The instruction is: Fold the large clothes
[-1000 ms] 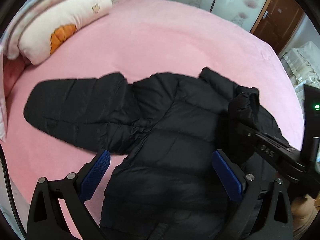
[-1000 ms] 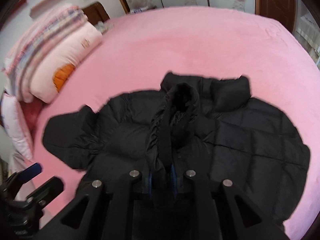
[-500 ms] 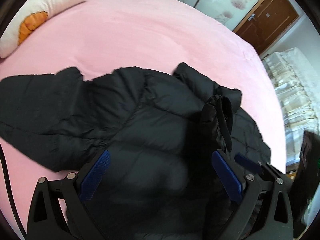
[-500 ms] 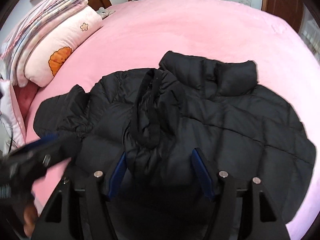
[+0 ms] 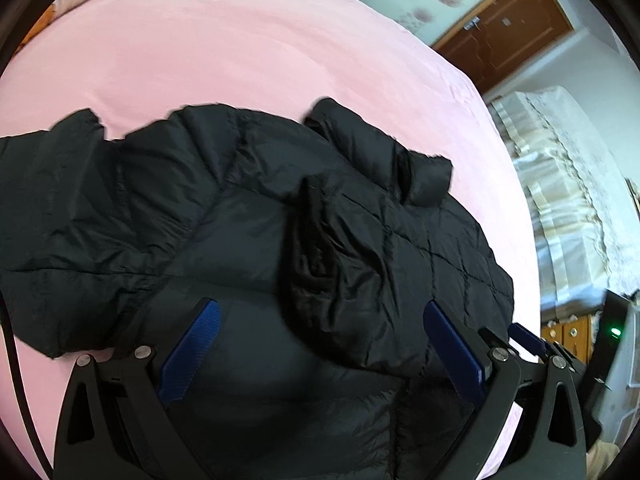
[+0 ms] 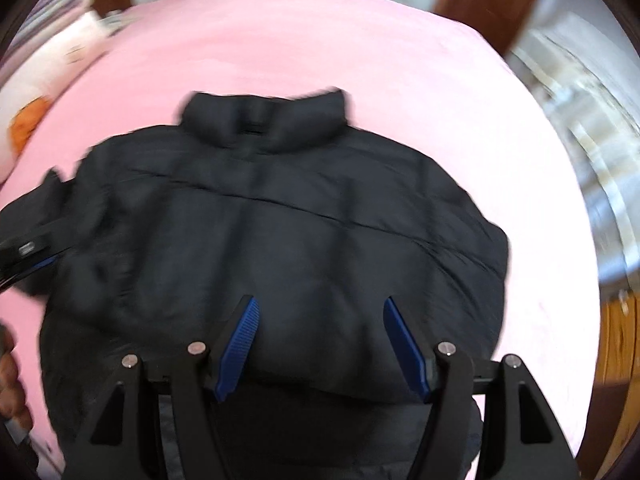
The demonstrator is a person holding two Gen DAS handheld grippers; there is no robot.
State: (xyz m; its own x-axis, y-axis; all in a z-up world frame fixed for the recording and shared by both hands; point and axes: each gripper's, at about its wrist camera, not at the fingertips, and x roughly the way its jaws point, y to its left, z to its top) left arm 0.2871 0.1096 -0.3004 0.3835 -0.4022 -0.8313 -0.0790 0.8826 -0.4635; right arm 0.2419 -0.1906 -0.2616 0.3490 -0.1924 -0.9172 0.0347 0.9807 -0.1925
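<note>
A black puffer jacket [image 5: 248,240] lies spread on the pink bed [image 5: 240,60], collar [image 6: 264,120] at the far side. One sleeve is folded across its body, and the cuff [image 5: 312,248] rests near the middle. The other sleeve [image 5: 60,200] stretches out to the left. My left gripper [image 5: 320,344] hovers open over the jacket's lower part with nothing between its blue pads [image 5: 192,348]. In the blurred right wrist view, my right gripper [image 6: 322,340] is open above the jacket's hem, holding nothing. Its tip [image 5: 532,340] shows at the right in the left wrist view.
Folded quilts and a pillow [image 6: 60,60] are stacked at the bed's far left. A wooden door [image 5: 500,40] and cloth-covered furniture [image 5: 560,200] stand beyond the right edge. A black device with a green light [image 5: 612,332] is near the right. A hand [image 6: 8,380] shows at the lower left.
My right gripper opened and let go of the sleeve cuff, which now lies on the jacket's body. Both grippers tilted downward and swung right; the left one sank closer to the jacket.
</note>
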